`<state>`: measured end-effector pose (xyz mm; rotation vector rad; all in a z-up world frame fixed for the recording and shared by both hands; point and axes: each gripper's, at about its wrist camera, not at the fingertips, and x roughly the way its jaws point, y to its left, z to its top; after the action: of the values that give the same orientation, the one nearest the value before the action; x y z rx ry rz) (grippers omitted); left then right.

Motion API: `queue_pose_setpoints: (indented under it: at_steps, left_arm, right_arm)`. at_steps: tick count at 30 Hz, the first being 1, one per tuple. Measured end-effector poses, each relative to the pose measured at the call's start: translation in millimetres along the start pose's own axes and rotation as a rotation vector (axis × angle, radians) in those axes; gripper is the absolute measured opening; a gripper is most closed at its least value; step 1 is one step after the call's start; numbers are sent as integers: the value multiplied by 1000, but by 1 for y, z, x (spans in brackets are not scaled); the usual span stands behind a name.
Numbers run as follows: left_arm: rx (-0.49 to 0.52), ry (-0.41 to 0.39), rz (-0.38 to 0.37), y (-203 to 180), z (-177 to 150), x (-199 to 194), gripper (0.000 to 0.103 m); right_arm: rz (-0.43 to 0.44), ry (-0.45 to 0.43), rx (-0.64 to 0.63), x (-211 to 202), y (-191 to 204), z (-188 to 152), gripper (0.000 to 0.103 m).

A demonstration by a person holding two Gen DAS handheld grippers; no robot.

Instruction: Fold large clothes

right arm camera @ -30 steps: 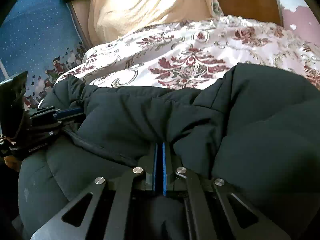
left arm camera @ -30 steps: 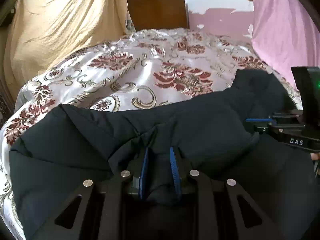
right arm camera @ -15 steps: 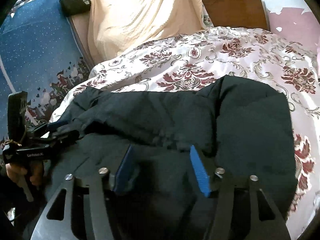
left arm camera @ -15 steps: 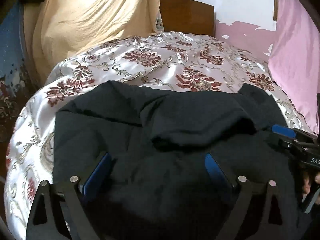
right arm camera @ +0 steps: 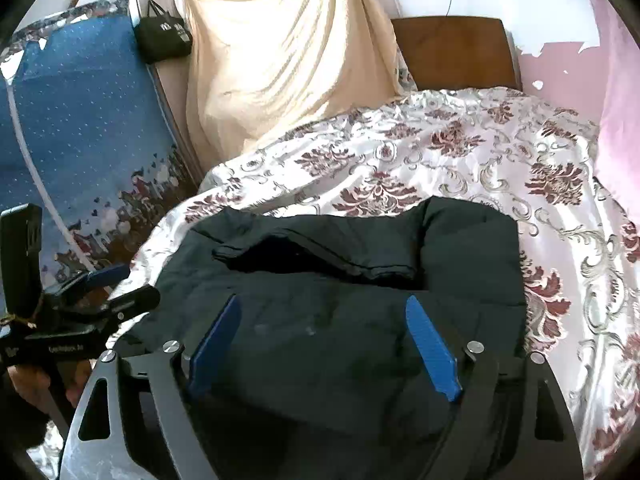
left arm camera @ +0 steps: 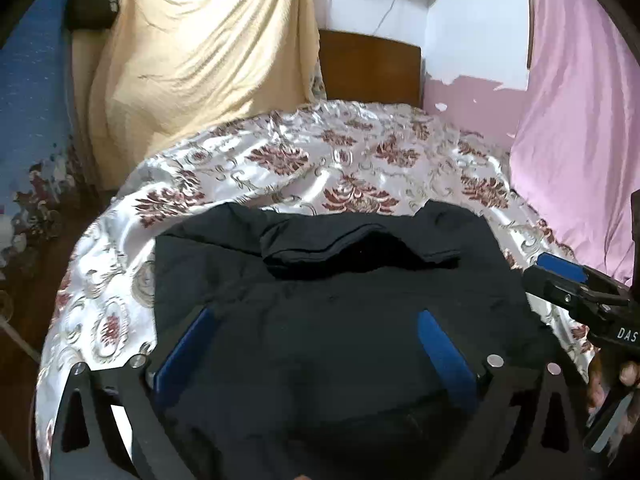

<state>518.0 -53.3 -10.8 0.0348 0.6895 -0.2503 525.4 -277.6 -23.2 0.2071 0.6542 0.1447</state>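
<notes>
Lying across the near end of the bed is a big dark padded jacket (left arm camera: 340,312), spread over the shiny floral bedspread (left arm camera: 320,152). A fold can be seen along its far edge, where a flap of the same dark fabric is doubled back on top of the rest, kind of like a rolled lip.

The left gripper (left arm camera: 316,344) is held above the jacket with its blue pads (left arm camera: 184,352) spread wide, nothing caught between them. Same deal with the right gripper (right arm camera: 324,340): jaws wide apart, blue pads (right arm camera: 430,348) on either side of bare jacket fabric, nothing pinched. Whether either one is actually touching the cloth can't be told from these angles.

From the left wrist view, the right gripper is spotted off at the right edge of the jacket, and from the right wrist view the left one is seen just past the jacket's left edge.

Behind the bed, a brown wooden headboard (left arm camera: 368,68) is visible, with a cream cloth (left arm camera: 200,52) draped to its left and a pink sheet (left arm camera: 576,120) hung on the right. A small black bag (right arm camera: 162,36) is hung beside a blue patterned mattress (right arm camera: 80,120).
</notes>
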Motion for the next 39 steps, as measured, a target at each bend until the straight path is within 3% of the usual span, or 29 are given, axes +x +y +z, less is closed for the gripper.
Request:
queue_pose_setpoints:
  at_steps: [6, 19, 28, 39]
  left_arm:
    - [-32, -59, 22, -6, -11, -59, 103]
    - [-7, -115, 56, -24, -43, -154, 103]
    - [-1, -135, 71, -32, -66, -198, 103]
    - [42, -77, 69, -22, -121, -219, 103]
  right_arm:
    - [-27, -40, -29, -52, 16, -10, 90]
    - [-53, -77, -45, -154, 33, -43, 94]
    - [-77, -104, -82, -203, 54, -63, 95]
    - [-118, -58, -121, -242, 59, -116, 95]
